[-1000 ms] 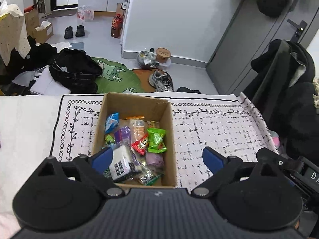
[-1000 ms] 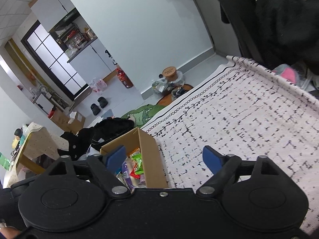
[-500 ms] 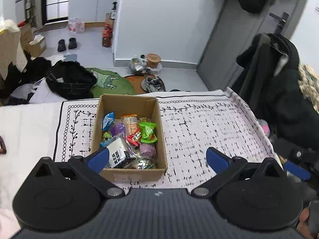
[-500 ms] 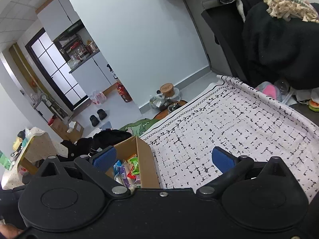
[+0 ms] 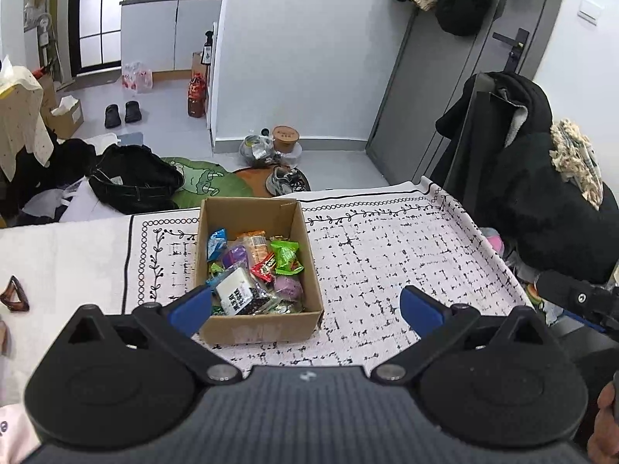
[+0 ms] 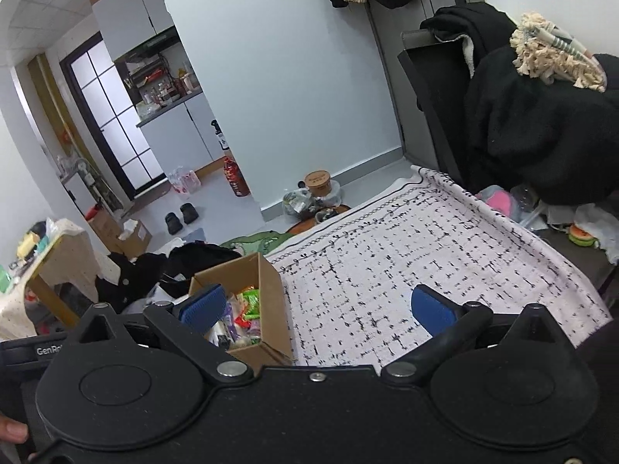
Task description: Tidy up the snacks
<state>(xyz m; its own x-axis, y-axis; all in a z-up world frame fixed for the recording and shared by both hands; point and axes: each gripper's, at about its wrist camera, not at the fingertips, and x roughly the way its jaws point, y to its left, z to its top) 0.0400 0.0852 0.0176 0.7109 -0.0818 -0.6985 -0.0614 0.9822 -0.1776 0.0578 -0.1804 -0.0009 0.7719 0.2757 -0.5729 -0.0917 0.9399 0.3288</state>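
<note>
An open cardboard box [image 5: 255, 326] stands on the black-and-white patterned cloth [image 5: 387, 255]. It holds several wrapped snacks: a green pack [image 5: 286, 257], a blue pack [image 5: 216, 241], a purple one [image 5: 288, 287] and a white-and-black pack [image 5: 238, 295]. My left gripper [image 5: 305, 309] is open and empty, above and behind the box's near side. My right gripper [image 6: 315, 309] is open and empty, to the right of the box [image 6: 271, 301], which shows at lower left in the right wrist view.
A brown hair clip [image 5: 13, 295] lies on the white cloth at far left. A chair with black coats [image 5: 541, 193] stands at the table's right edge. Clothes, shoes and bags lie on the floor beyond the table's far edge.
Both grippers have pulled back and risen away from the box, so it looks smaller and farther. Both stay open and empty.
</note>
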